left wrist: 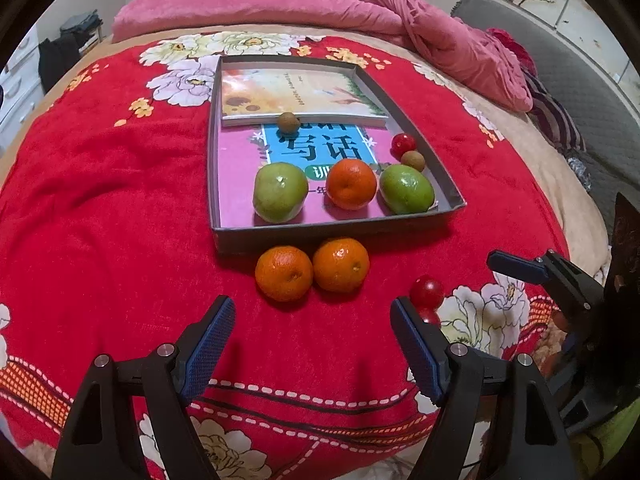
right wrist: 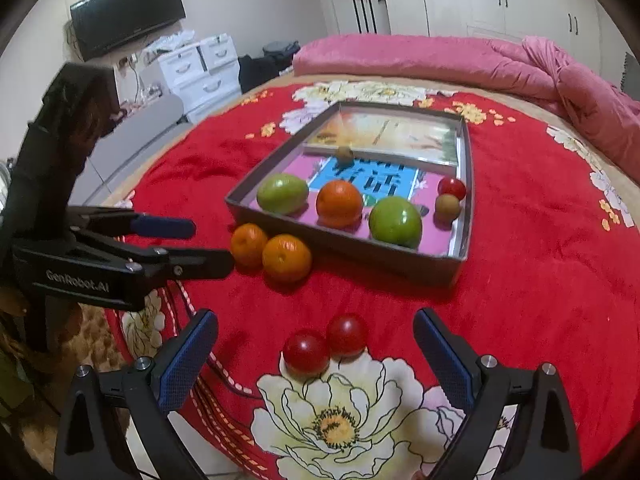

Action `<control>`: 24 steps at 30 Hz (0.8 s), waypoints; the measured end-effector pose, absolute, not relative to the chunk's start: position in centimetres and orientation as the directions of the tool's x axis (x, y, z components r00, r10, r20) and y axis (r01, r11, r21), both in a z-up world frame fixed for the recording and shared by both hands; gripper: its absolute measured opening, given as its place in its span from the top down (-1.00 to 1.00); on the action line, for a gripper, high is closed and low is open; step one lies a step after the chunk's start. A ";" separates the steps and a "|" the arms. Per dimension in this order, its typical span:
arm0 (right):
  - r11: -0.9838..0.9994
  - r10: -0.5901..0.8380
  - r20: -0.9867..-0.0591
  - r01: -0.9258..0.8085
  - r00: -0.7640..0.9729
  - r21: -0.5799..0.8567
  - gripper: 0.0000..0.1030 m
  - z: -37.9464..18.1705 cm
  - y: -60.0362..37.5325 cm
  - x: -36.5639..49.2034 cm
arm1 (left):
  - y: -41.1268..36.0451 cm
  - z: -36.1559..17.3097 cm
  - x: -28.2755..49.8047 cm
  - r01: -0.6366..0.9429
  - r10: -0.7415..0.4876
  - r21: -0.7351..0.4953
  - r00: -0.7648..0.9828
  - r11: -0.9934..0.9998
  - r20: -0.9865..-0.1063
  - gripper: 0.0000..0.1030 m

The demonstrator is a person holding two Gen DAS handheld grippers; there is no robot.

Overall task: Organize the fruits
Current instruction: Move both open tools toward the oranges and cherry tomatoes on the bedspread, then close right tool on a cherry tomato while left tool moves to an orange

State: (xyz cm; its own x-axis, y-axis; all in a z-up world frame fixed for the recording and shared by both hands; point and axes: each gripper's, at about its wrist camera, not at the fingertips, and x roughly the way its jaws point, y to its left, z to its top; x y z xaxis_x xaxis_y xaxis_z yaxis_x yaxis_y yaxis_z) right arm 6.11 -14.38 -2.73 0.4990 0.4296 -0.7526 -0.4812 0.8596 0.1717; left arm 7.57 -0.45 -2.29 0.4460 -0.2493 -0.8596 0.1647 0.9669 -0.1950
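Observation:
A grey shallow box [left wrist: 336, 230] [right wrist: 344, 242] lies on the red bedspread. It holds two green fruits [left wrist: 281, 192] [left wrist: 406, 189], an orange [left wrist: 351, 184], a cherry tomato [left wrist: 403, 144] and two small brown fruits [left wrist: 288, 122] [left wrist: 413, 160]. Two oranges [left wrist: 284, 273] [left wrist: 340, 265] lie on the spread just in front of the box. Two cherry tomatoes [right wrist: 306, 350] [right wrist: 347, 335] lie to their right. My left gripper [left wrist: 312, 320] is open and empty, short of the two oranges. My right gripper [right wrist: 316, 334] is open and empty, with the two tomatoes just ahead of its fingers.
Two books [left wrist: 296, 96] [left wrist: 240, 168] line the box floor. A rolled pink quilt [left wrist: 280, 4] lies across the far side of the bed. White drawers [right wrist: 200, 68] and a TV [right wrist: 128, 12] stand off the bed's left side.

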 end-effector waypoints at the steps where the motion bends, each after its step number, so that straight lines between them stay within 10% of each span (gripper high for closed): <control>1: 0.860 0.427 -0.758 -0.480 0.493 0.172 -0.91 -2.9 -14.4 6.1 | -0.5 -2.4 7.5 0.166 -0.246 -0.191 0.444 0.967 -0.861 -0.57; 10: 0.860 0.420 -0.793 -0.472 0.441 0.194 -0.86 -4.0 -14.3 6.0 | -0.6 -2.8 7.4 0.175 -0.217 -0.155 0.432 0.972 -0.876 -0.57; 24: 0.828 0.424 -0.841 -0.520 0.335 0.210 -0.18 -5.9 -13.1 5.6 | 0.2 -3.8 7.5 0.144 -0.235 -0.193 0.395 0.971 -0.888 -0.57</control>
State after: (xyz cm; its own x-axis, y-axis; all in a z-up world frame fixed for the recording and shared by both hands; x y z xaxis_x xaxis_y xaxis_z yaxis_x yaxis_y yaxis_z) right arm 5.55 -13.13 -5.92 0.3348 0.4244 -0.8413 -0.5204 0.8276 0.2104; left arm 7.50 0.20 -3.79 0.3955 -0.2353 -0.8878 0.1441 0.9705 -0.1931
